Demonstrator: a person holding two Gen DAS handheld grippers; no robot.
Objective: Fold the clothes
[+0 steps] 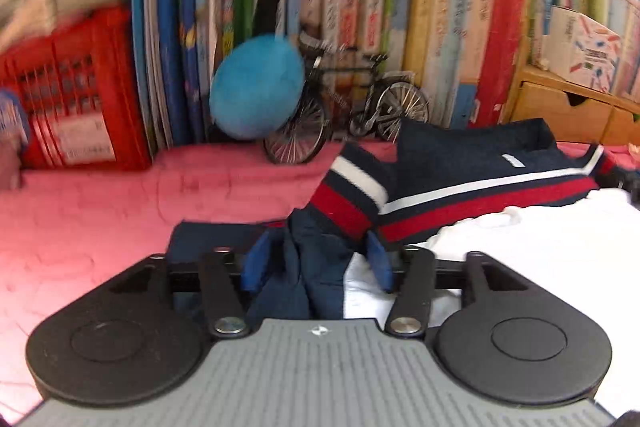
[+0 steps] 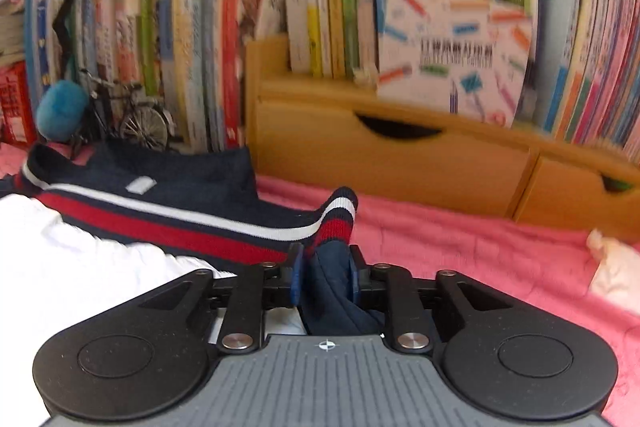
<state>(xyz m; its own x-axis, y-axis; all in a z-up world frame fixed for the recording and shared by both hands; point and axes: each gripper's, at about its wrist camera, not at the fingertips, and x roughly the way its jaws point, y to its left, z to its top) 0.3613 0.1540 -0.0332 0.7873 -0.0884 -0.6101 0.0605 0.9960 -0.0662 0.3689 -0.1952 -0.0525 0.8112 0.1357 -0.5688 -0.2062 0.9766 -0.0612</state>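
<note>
On a pink blanket (image 1: 120,195) before a wall of books (image 2: 192,39) lies a navy sweater (image 1: 472,171) with red and white stripes, its lower part white. At its left sleeve, the left gripper (image 1: 316,259) stands released, jaws apart with navy cloth loose between the 2 pads. The right gripper (image 2: 324,271) is clenched on the right sleeve's cuff (image 2: 334,219), which stands up above its fingers. A toy bicycle (image 1: 344,107) and blue ball (image 1: 256,87) sit behind.
</note>
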